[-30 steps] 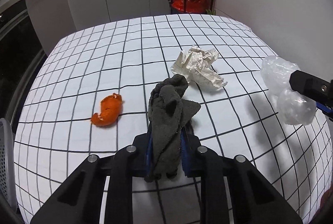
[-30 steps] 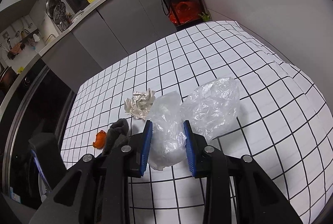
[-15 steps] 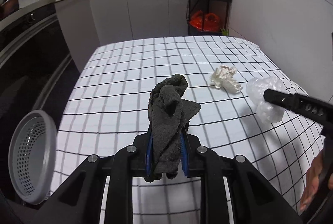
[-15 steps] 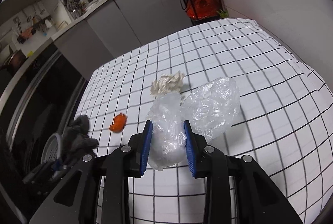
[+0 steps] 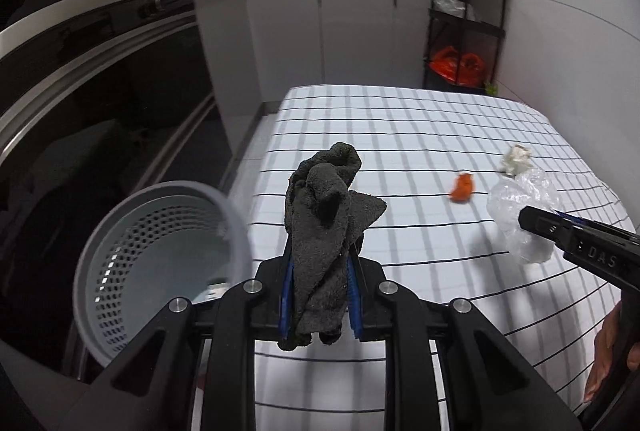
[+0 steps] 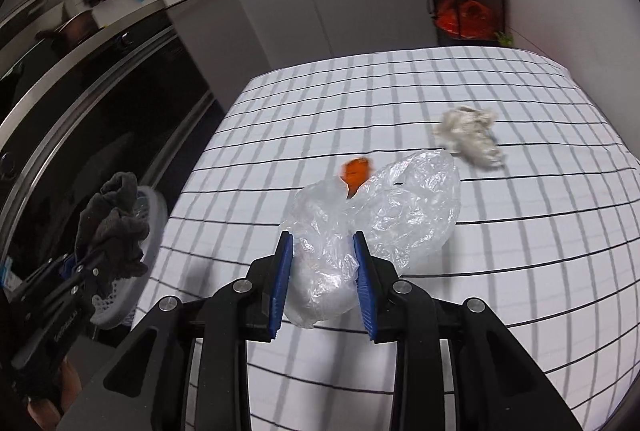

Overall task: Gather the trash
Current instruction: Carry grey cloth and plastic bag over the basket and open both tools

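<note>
My left gripper [image 5: 320, 271] is shut on a dark grey rag [image 5: 326, 215] and holds it above the table's left edge, just right of a grey perforated waste basket [image 5: 152, 255]. My right gripper [image 6: 324, 271] is shut on a clear crumpled plastic bag [image 6: 384, 215] above the table. It also shows in the left wrist view [image 5: 520, 215]. An orange peel [image 5: 462, 187] and a crumpled paper ball [image 6: 468, 139] lie on the checked tablecloth [image 6: 500, 243]. The left gripper with the rag [image 6: 112, 223] shows at the left of the right wrist view.
The basket [image 6: 132, 263] stands off the table's left side, in front of dark appliance fronts [image 5: 80, 103]. A black shelf rack [image 5: 468, 19] with red bags stands at the far right corner by the wall. Grey cabinets [image 5: 328, 31] run along the back.
My left gripper has swung left with the rag, from over the middle of the table to beside the basket. My right gripper has turned left too, still holding the bag.
</note>
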`<state>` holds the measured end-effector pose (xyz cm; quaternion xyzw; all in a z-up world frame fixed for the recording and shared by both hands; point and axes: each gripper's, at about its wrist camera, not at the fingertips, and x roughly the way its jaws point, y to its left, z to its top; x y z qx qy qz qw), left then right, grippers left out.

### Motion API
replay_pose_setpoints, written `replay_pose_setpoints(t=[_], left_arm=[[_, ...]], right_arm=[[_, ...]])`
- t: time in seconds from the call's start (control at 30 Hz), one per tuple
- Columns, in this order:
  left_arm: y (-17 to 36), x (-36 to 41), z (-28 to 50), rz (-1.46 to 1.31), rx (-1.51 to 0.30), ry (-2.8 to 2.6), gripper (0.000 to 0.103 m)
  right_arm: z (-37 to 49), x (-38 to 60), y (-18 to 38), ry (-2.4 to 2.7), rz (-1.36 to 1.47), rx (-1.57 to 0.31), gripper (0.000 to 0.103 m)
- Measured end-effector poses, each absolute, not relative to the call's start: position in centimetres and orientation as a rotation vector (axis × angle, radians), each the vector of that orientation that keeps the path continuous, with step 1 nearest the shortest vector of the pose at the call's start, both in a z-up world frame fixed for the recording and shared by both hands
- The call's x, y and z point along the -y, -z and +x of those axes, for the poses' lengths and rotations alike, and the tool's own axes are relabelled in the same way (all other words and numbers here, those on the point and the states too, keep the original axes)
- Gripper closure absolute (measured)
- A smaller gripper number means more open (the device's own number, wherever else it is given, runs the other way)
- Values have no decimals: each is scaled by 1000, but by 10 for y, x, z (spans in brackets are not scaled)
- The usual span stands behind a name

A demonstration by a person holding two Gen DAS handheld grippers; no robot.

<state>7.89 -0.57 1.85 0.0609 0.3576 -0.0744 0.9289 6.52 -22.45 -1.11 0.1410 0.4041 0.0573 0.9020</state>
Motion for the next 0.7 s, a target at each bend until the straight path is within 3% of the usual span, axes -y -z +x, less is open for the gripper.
replay_pose_setpoints(t=[0.37,0.7], left_arm=[[-13,-113,93,64,-753,-5,82],[12,-174,106,-65,-781,-58,82]], right_arm=[[89,103,7,-298,193,-859,74],[112,29,8,-374,76,-886,74]])
